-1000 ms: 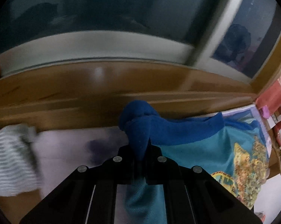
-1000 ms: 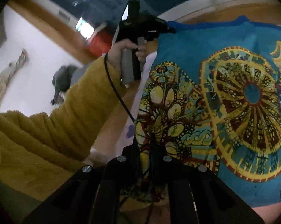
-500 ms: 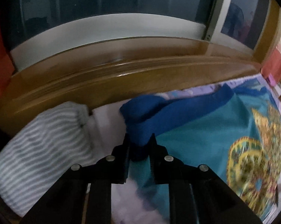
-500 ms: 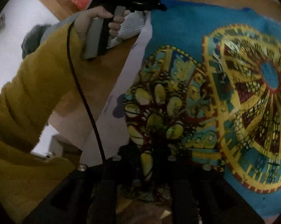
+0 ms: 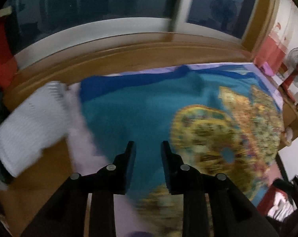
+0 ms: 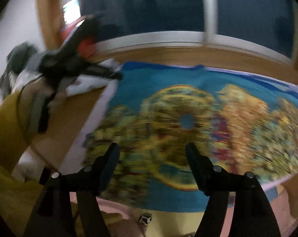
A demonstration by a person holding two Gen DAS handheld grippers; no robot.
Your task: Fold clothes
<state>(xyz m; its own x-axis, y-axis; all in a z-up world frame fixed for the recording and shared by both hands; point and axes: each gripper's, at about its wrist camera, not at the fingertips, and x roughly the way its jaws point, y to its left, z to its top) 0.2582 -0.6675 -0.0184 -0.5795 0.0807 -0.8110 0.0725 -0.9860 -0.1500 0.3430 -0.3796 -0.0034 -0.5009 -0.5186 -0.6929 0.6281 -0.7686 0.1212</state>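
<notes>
Left wrist view: left hand-held gripper (image 5: pixel 147 146) opening, nothing between jaws, above the blue shirt (image 5: pixel 141 108) lying flat on the surface (image 5: pixel 50 177) (striped cloth (image 5: pixel 30 126) beside it); right wrist view: right hand-held gripper (image 6: pixel 152 150) opening wide, empty, over the shirt's print.

Your right gripper (image 6: pixel 152 148) hangs above the teal shirt (image 6: pixel 188 102), its jaws opening with no cloth pinched between them. The shirt lies spread flat on a pale lilac sheet (image 6: pixel 93 118) over the wooden desk (image 6: pixel 70 114), its yellow circular print blurred. At upper left your left gripper (image 6: pixel 117 76), held out of a mustard sleeve (image 6: pixel 4 122), reaches toward the shirt's far left corner, beside a white striped garment (image 6: pixel 85 84). A dark window (image 6: pixel 247 9) runs behind.
</notes>
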